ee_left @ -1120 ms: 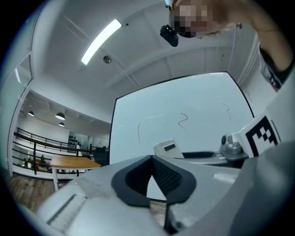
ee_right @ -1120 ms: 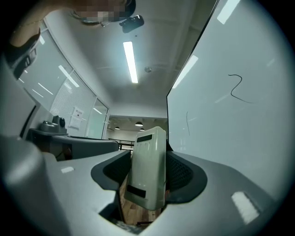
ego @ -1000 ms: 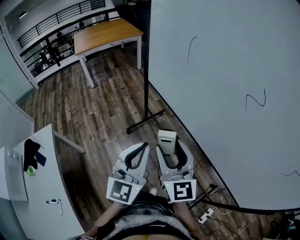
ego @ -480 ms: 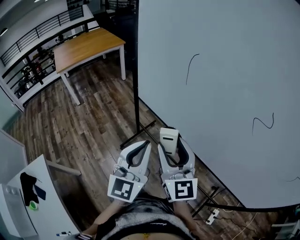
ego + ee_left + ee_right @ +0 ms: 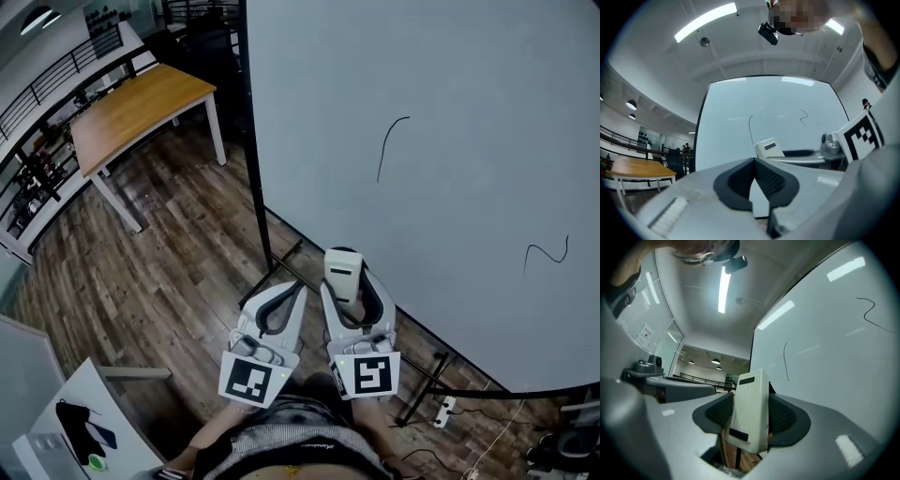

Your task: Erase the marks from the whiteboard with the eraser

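right gripper [image 5: 351,285] clamps eraser [image 5: 340,267]; left gripper [image 5: 290,290] clenched empty; whiteboard [image 5: 450,141] ahead, wooden table [image 5: 131,112] far left.

I see a wood-topped bench [image 5: 141,108] with white legs on the plank floor [image 5: 159,253] at upper left, a black railing [image 5: 56,70] beyond it. A white bench [image 5: 122,427] at lower left carries a dark item [image 5: 73,412]. 1 power strip [image 5: 444,410] lies lower right.

Camera arrangement about the whiteboard [image 5: 450,187].
Head view looks steeply down at it; both gripper views face it, sharing its curved mark [image 5: 382,159].
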`<action>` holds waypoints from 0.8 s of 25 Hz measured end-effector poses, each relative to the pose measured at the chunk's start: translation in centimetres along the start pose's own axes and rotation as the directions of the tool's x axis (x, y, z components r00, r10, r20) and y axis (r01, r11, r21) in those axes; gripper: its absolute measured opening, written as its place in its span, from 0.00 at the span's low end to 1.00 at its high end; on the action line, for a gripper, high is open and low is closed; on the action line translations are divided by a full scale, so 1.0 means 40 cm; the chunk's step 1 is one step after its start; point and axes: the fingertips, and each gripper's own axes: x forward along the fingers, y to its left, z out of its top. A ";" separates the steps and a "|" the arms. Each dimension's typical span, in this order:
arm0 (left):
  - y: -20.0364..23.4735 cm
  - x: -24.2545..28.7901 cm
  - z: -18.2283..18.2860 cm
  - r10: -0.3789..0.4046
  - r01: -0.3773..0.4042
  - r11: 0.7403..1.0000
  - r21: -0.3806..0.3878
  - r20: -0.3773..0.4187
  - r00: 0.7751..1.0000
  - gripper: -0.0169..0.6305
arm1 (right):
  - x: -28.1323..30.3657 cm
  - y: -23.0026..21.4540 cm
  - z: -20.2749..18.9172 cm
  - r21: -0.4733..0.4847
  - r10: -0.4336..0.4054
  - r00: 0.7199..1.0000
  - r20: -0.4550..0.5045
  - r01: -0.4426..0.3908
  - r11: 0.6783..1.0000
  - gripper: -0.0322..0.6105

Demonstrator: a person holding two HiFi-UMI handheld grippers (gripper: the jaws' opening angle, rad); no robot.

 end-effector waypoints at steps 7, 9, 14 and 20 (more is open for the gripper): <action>0.019 0.084 -0.023 -0.039 0.039 0.999 -0.034 -0.012 0.999 0.03 | 0.048 -0.066 -0.028 -0.036 -0.050 0.998 -0.039 0.048 0.998 0.43; 0.016 0.112 -0.023 -0.040 0.039 0.998 -0.046 -0.011 0.999 0.03 | 0.059 -0.097 -0.030 -0.036 -0.054 0.998 -0.032 0.053 0.998 0.43; 0.009 0.207 -0.006 -0.035 0.035 0.999 0.013 -0.026 0.999 0.03 | 0.113 -0.179 -0.029 -0.008 -0.038 0.999 -0.027 0.038 0.999 0.43; 0.027 0.264 0.003 0.024 -0.024 1.000 0.007 -0.015 1.000 0.03 | 0.134 -0.225 -0.014 -0.092 -0.043 0.999 -0.033 0.039 0.995 0.43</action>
